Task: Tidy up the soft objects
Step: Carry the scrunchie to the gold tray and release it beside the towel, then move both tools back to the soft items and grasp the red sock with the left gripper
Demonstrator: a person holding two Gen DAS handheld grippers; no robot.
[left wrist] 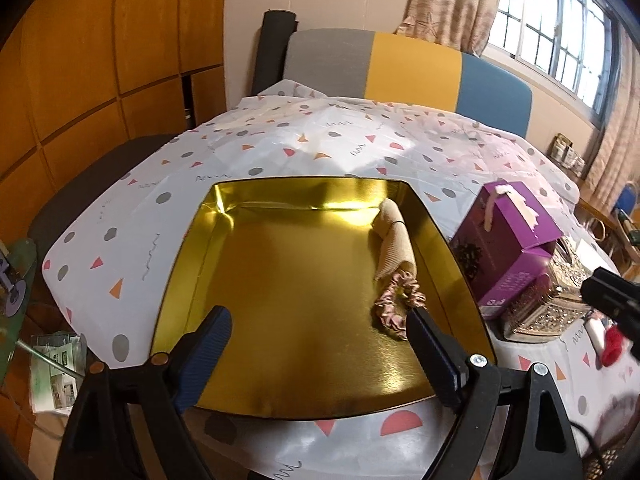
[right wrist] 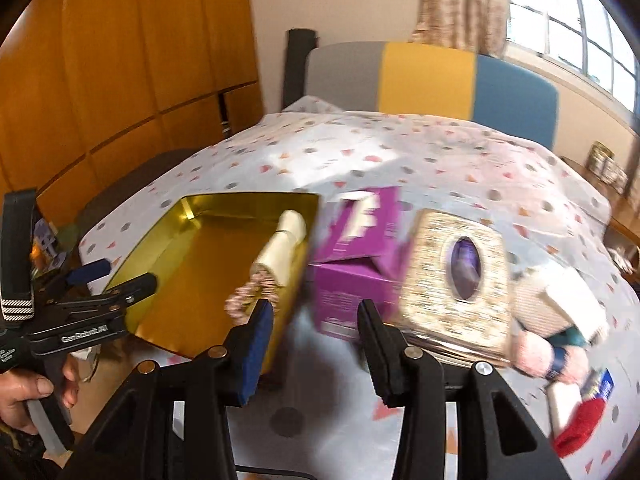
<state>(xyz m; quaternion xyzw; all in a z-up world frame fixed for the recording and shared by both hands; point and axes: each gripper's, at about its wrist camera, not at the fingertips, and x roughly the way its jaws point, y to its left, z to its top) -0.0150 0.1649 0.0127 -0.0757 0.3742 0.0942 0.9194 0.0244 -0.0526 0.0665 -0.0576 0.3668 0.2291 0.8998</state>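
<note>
A table (left wrist: 280, 140) with a white cloth of dots and triangles stands in front of a striped chair. A gold tray (left wrist: 180, 264) lies on it. The left gripper (left wrist: 320, 324) hangs over the tray with its jaws wide apart and nothing between them. A pink scrunchie (left wrist: 396, 300) lies by its right jaw, touching a rolled beige cloth (left wrist: 394, 240) farther along. The right gripper (right wrist: 316, 312) is partly open and holds nothing; a purple box (right wrist: 352, 276) sits just past its jaws.
</note>
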